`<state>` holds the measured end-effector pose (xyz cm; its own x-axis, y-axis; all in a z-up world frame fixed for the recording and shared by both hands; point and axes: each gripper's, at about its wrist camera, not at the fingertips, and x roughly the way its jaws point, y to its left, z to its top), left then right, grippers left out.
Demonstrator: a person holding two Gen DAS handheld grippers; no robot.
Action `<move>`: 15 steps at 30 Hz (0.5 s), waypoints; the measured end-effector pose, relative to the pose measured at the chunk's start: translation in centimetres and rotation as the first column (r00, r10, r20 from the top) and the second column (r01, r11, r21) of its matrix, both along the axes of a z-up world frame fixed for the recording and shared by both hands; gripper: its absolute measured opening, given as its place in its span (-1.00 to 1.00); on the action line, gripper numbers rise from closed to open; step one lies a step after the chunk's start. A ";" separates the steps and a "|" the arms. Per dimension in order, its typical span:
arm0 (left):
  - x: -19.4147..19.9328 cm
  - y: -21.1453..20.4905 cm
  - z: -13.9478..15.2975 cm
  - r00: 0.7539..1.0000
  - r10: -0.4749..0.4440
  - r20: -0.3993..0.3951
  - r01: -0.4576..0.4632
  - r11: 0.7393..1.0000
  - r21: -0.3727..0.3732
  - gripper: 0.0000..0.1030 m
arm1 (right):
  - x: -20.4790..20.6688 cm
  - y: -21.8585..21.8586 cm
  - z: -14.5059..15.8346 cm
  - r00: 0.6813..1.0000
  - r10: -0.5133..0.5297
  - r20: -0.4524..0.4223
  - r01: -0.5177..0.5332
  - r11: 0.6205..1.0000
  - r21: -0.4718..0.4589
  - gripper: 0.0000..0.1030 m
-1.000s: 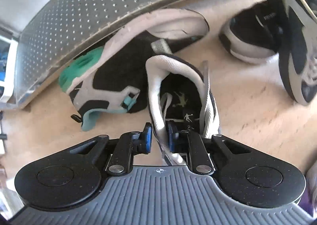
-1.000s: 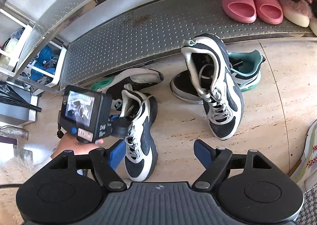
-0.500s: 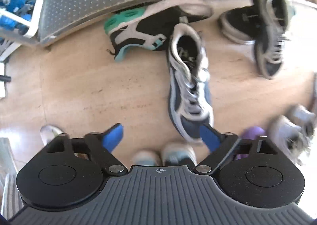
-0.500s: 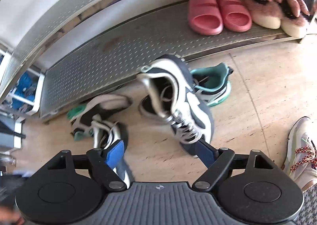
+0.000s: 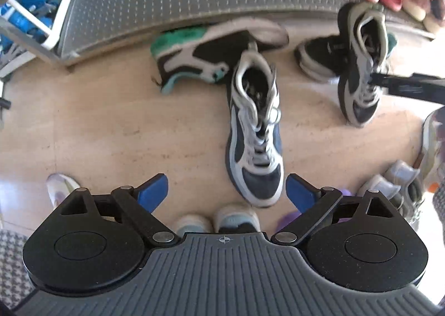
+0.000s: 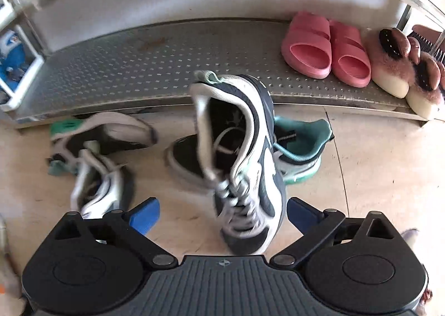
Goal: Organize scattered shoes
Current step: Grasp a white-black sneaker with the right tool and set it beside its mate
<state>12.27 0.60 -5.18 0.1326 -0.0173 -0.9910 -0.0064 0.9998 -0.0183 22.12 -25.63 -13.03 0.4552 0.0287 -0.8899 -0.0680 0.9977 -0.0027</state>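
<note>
Released navy sneaker (image 5: 254,132) now lies below the wide left hand-held gripper (image 5: 226,190); right hand-held gripper (image 6: 224,214) still opening, empty

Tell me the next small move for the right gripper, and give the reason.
Probably lower the right gripper onto the navy-and-white sneaker and close. Its jaws are opening, the pads stand either side of the laces without touching, and the metal shelf behind has bare room.
</note>
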 end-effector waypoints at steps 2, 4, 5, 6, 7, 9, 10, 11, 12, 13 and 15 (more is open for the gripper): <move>0.2 0.4 0.4 1.000 0.011 0.015 -0.011 1.000 -0.016 0.85 | 1.3 0.4 -1.6 0.999 -0.037 0.019 0.037 0.999 -0.036 0.92; 0.3 0.6 0.5 1.000 0.008 0.018 -0.008 1.000 -0.015 0.85 | 2.3 0.8 -2.9 0.998 -0.052 0.016 0.053 0.996 -0.069 0.90; 0.4 0.8 0.4 1.000 0.007 0.016 -0.007 1.000 -0.011 0.85 | 3.1 1.2 -4.0 0.998 -0.058 0.008 0.059 0.992 -0.108 0.90; 0.5 0.9 0.4 1.000 0.008 0.015 -0.008 1.000 -0.011 0.85 | 3.7 1.6 -4.9 0.999 -0.053 0.002 0.052 0.988 -0.143 0.90; 0.6 1.1 0.3 1.000 0.013 0.012 -0.013 1.000 -0.008 0.85 | 4.2 2.0 -5.6 1.000 -0.030 -0.004 0.028 0.984 -0.176 0.84; 0.8 1.3 0.5 1.000 0.018 0.013 -0.018 1.000 -0.007 0.85 | 4.7 2.7 -6.4 0.999 0.034 -0.026 -0.039 0.969 -0.245 0.46; 0.8 1.4 0.6 1.000 0.019 0.016 -0.019 1.000 -0.007 0.85 | 4.7 2.8 -6.5 0.998 0.051 -0.035 -0.059 0.962 -0.265 0.38; 0.9 1.5 0.9 0.999 0.021 0.025 -0.021 1.000 -0.008 0.85 | 4.9 2.8 -6.2 0.998 0.049 -0.046 -0.060 0.962 -0.267 0.34; 0.9 1.5 1.1 0.999 0.020 0.032 -0.020 1.000 -0.011 0.85 | 4.9 2.6 -5.5 0.997 0.042 -0.061 -0.056 0.966 -0.251 0.32; 0.9 1.5 1.3 0.999 0.020 0.039 -0.019 1.000 -0.013 0.85 | 4.8 2.3 -4.9 0.997 0.032 -0.068 -0.047 0.973 -0.225 0.31; 0.7 1.5 1.6 0.999 0.015 0.049 -0.014 1.000 -0.021 0.85 | 4.2 1.6 -2.8 0.996 0.014 -0.088 -0.026 0.991 -0.130 0.31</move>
